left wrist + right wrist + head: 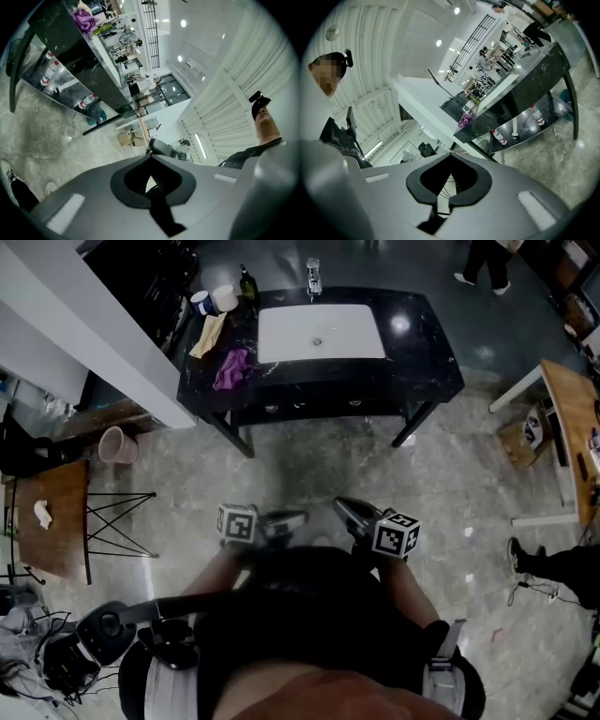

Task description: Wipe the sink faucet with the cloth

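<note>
Faucet [313, 277] upright at sink [321, 332] far rim

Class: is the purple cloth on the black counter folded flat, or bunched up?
Bunched up: the purple cloth lies in a crumpled heap on the black counter, just left of the white sink.

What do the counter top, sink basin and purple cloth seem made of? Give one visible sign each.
Counter top: dark polished stone, perhaps marble; pale veins, glossy highlight.
Sink basin: smooth white, probably ceramic; even sheen.
Purple cloth: soft fabric; crumpled folds.
</note>
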